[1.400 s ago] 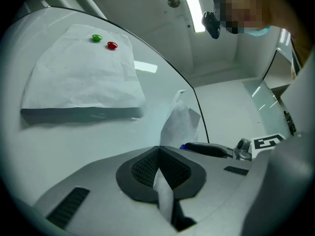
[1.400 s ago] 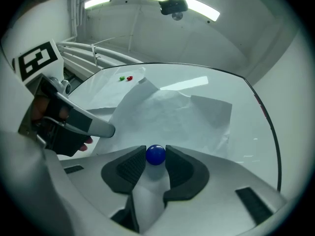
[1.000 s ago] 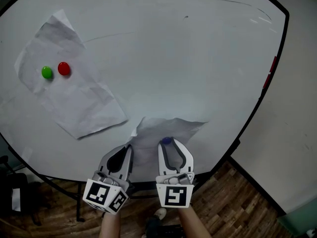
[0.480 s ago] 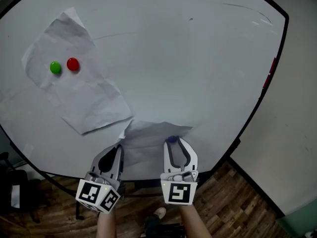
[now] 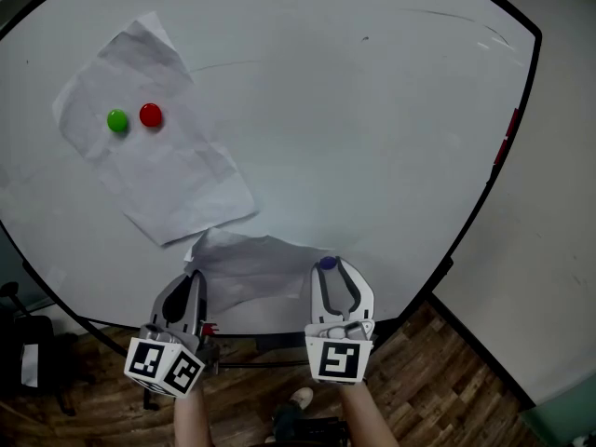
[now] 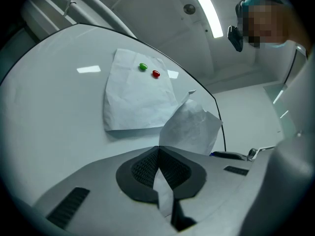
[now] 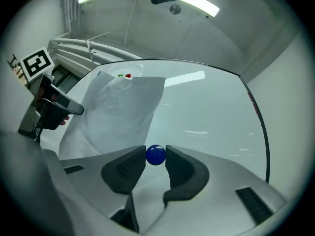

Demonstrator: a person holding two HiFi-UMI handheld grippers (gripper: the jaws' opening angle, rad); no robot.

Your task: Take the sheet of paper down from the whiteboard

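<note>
Two tools are in our hands at the lower edge of the whiteboard [image 5: 372, 138]. Our left tool [image 5: 191, 282] has its jaws pressed fully together on a corner of the loose sheet [image 5: 251, 264]; in the left gripper view a strip of the paper runs down between the ribbed pads, and the rest of it rises crumpled just above them. Our right tool [image 5: 328, 266] is closed to a narrow gap on a round blue magnet [image 7: 156, 155], which sits pinched between the two jaw tips.

We see the loose sheet spread between the two tools, near the board's bottom rim. Its left corner is in the left tool, and its right edge ends just beside the right tool; we cannot tell whether it touches there. From the right gripper view it stands to the left of the jaws, bowed and creased.

Higher up and to the left, a second sheet [image 5: 158, 180] lies flat on the board, tilted, with a green magnet [image 5: 117, 120] and a red magnet [image 5: 150, 115] side by side near its top. Its lower corner comes close to the loose sheet.

Most of the board is bare and white inside a dark rim. Below it we see a wooden floor [image 5: 438, 380], to the right a pale wall [image 5: 559, 250], and overhead long light strips [image 7: 197, 4].
</note>
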